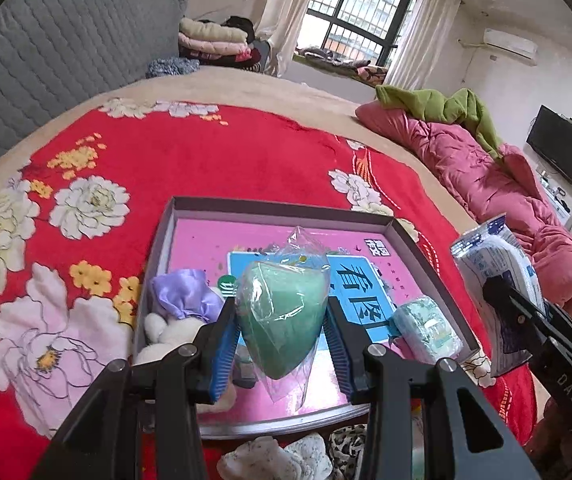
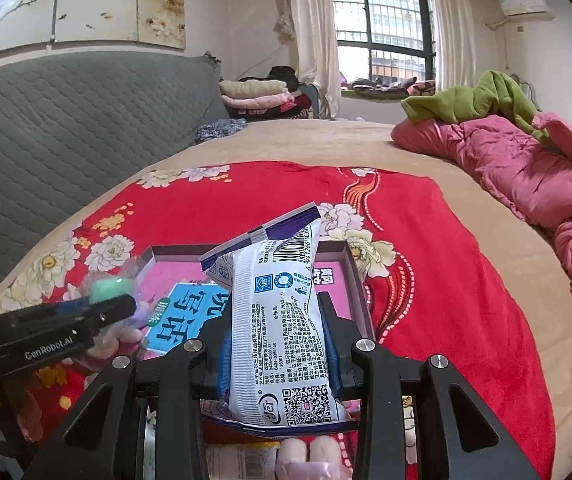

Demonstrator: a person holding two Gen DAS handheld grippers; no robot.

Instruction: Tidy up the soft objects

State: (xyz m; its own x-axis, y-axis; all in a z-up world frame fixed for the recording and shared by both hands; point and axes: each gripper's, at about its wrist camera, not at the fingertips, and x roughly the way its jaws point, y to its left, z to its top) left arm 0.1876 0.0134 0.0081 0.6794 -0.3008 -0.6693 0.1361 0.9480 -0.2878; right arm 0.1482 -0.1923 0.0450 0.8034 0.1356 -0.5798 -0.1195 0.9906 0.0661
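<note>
My left gripper (image 1: 282,320) is shut on a green sponge in a clear bag (image 1: 280,316) and holds it above the shallow cardboard box (image 1: 278,205) with a pink and blue base. In the box lie a purple satin pouch (image 1: 186,292), a white plush toy (image 1: 166,332) and a small teal tissue pack (image 1: 426,328). My right gripper (image 2: 278,340) is shut on a white and purple tissue pack (image 2: 282,320), held above the box's (image 2: 350,264) near edge. That pack also shows at the right of the left wrist view (image 1: 498,276). The left gripper shows at the left of the right wrist view (image 2: 86,312).
The box sits on a red floral blanket (image 1: 206,152) on a bed. More soft items lie at the near edge: a speckled white cloth (image 1: 278,456) and leopard fabric (image 1: 346,448). A pink quilt (image 1: 486,172) with a green blanket (image 1: 446,108) lies right. A grey headboard (image 1: 66,40) is left.
</note>
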